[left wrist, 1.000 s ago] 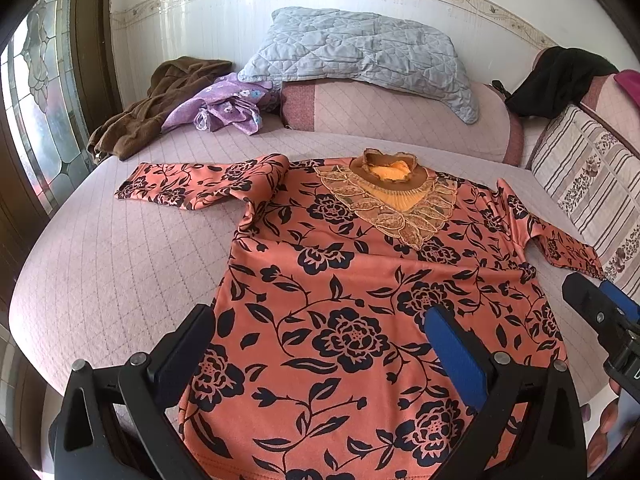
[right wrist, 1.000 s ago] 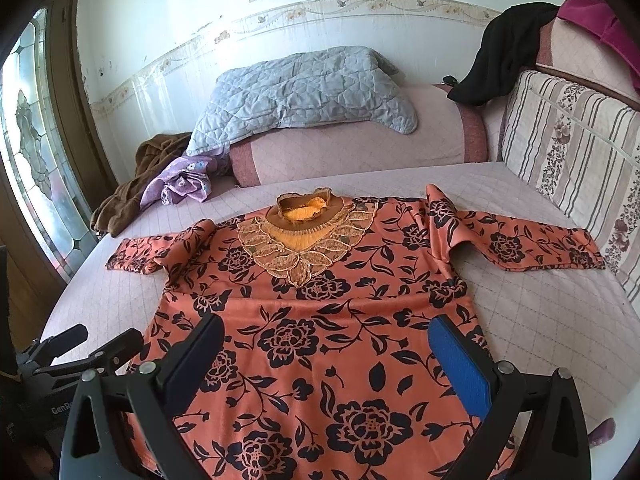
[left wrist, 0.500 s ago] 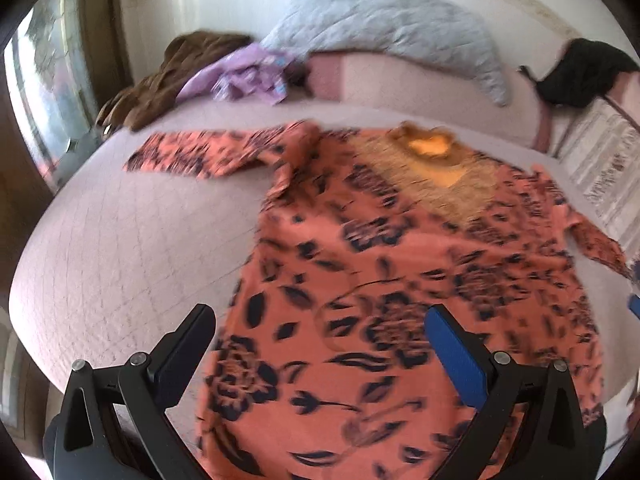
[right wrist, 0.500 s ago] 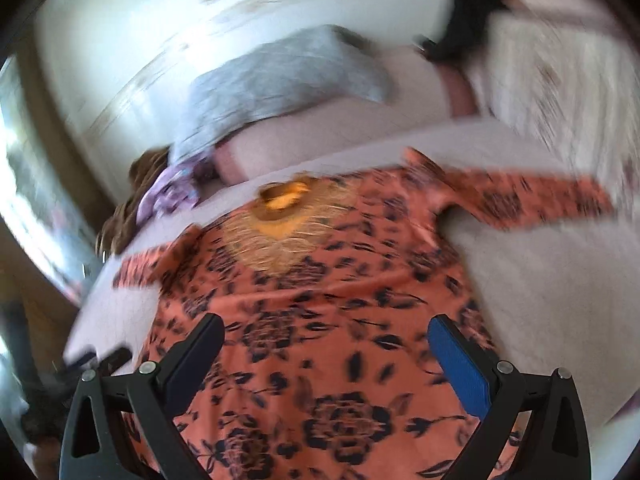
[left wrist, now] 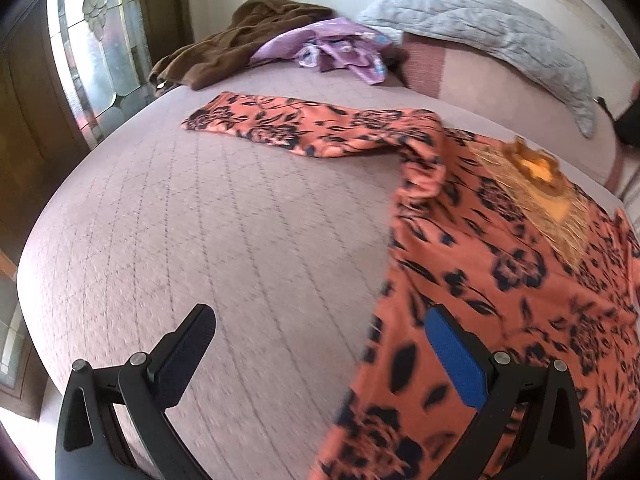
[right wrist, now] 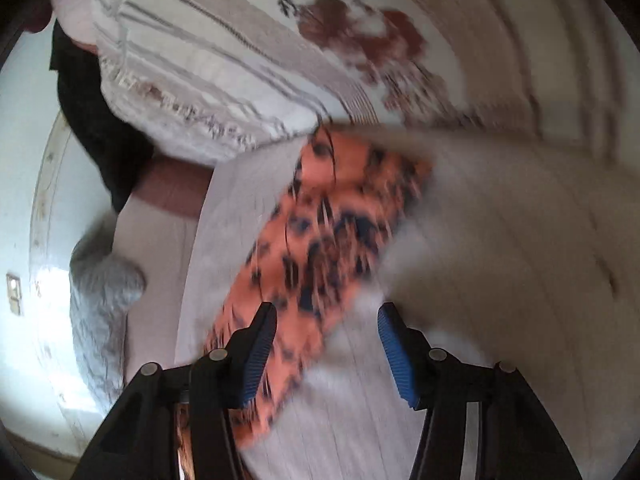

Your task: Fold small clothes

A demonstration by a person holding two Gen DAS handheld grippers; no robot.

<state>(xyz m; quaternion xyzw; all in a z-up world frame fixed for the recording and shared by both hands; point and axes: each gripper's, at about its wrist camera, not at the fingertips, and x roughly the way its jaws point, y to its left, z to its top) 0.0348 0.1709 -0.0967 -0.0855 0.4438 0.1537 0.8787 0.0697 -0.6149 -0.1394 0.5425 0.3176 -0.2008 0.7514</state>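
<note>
An orange blouse with black flowers and a gold lace collar lies flat, face up, sleeves spread, on the quilted bed.

A pink quilted bed cover fills the near part of the left wrist view. At its far left edge lies a crumpled brown garment, and just right of it a purple cloth. Further right, a grey quilted pillow rests on a pink bolster. A leaded glass window stands on the left. In the blurred right wrist view, a striped flowered cushion touches a black garment.
</note>
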